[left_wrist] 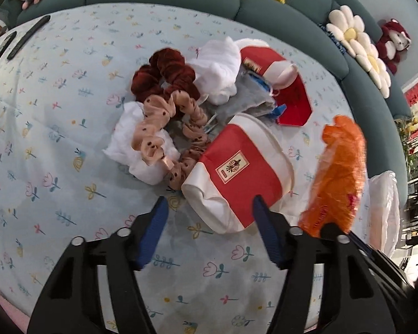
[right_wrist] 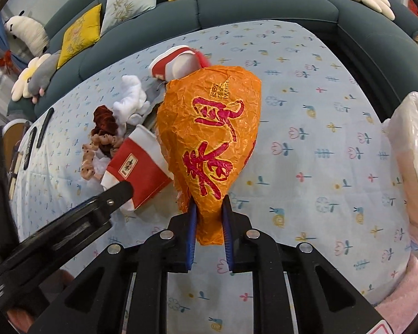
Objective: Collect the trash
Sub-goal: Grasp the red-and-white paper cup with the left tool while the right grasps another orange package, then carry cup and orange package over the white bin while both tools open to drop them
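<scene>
Right tool [right_wrist: 209, 208] pinches the crumpled orange wrapper [right_wrist: 211, 130] above the desk [right_wrist: 320, 167]; left tool [left_wrist: 209, 208] hangs spread.
Collecting looks barely begun: red-and-white paper cup [left_wrist: 237, 172], white tissues [left_wrist: 136, 150] and scrunchies [left_wrist: 164, 75] lie piled; white plastic bag [right_wrist: 412, 156] waits at the edge.

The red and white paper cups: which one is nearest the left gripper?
The big paper cup lying between the open left gripper fingers; the other cup lies far behind.
</scene>
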`<action>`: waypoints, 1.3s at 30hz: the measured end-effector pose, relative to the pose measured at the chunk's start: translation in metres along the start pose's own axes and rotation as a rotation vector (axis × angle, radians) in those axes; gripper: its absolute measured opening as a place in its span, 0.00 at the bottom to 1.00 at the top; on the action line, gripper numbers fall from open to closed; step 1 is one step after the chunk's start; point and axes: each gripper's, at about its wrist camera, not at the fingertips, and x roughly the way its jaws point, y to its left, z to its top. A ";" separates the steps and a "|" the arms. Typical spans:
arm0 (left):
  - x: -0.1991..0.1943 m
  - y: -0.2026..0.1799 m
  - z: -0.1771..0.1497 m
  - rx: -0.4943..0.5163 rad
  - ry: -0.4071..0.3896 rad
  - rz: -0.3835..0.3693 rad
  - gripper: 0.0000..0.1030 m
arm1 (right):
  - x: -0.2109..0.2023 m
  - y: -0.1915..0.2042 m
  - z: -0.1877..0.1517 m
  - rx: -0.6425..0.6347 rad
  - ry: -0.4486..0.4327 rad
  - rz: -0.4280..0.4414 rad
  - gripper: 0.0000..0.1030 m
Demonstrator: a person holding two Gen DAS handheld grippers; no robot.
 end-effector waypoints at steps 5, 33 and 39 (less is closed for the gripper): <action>0.003 -0.001 -0.002 -0.019 0.014 -0.019 0.21 | -0.004 -0.006 0.000 0.009 -0.003 0.012 0.15; -0.100 -0.127 -0.014 0.176 -0.169 -0.076 0.16 | -0.134 -0.066 0.000 0.051 -0.263 0.020 0.15; -0.117 -0.182 -0.026 0.265 -0.198 -0.104 0.16 | -0.171 -0.104 -0.004 0.082 -0.339 -0.011 0.15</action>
